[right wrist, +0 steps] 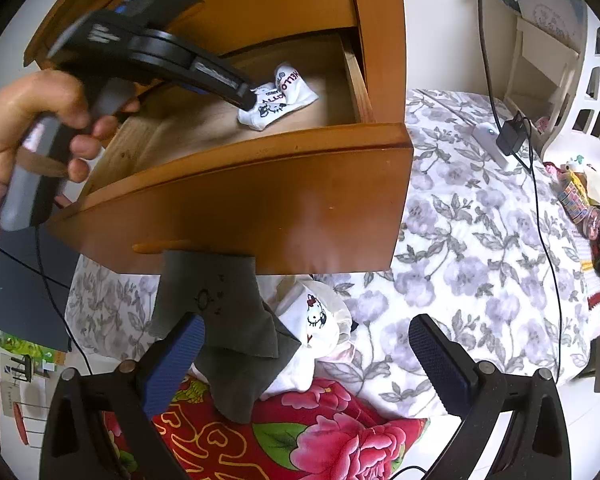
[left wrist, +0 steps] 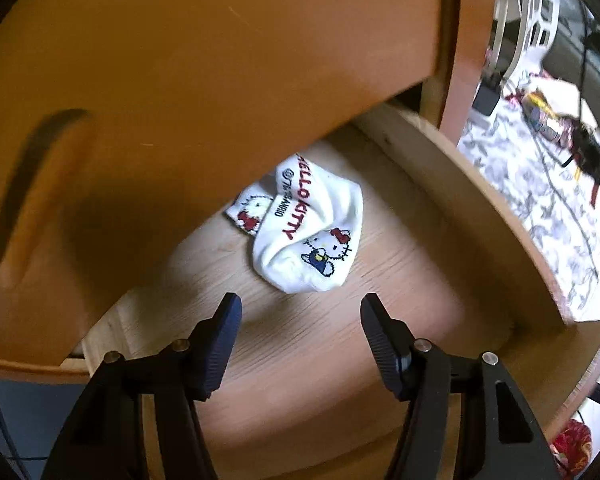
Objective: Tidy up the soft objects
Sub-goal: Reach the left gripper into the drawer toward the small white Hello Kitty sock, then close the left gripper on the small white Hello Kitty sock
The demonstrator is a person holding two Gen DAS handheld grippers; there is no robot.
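A white Hello Kitty sock (left wrist: 312, 232) lies crumpled on the floor of an open wooden drawer (left wrist: 480, 208). My left gripper (left wrist: 300, 304) reaches down into that drawer just short of the sock, jaws open and nothing between them. From the right wrist view the same sock (right wrist: 278, 100) sits in the drawer (right wrist: 260, 200), with the left gripper (right wrist: 246, 100) beside it, held by a hand (right wrist: 28, 120). My right gripper (right wrist: 308, 324) hangs open over a grey sock (right wrist: 228, 320) and another white Hello Kitty sock (right wrist: 320, 316) lying below the drawer front.
The upper drawer front (left wrist: 180, 80) overhangs the open drawer. A grey floral bedsheet (right wrist: 480, 240) spreads to the right, with a red flowered cloth (right wrist: 320, 432) in front. A black charger and cable (right wrist: 510, 136), a white laundry basket (right wrist: 596, 100) and more clutter (right wrist: 580, 200) stand at right.
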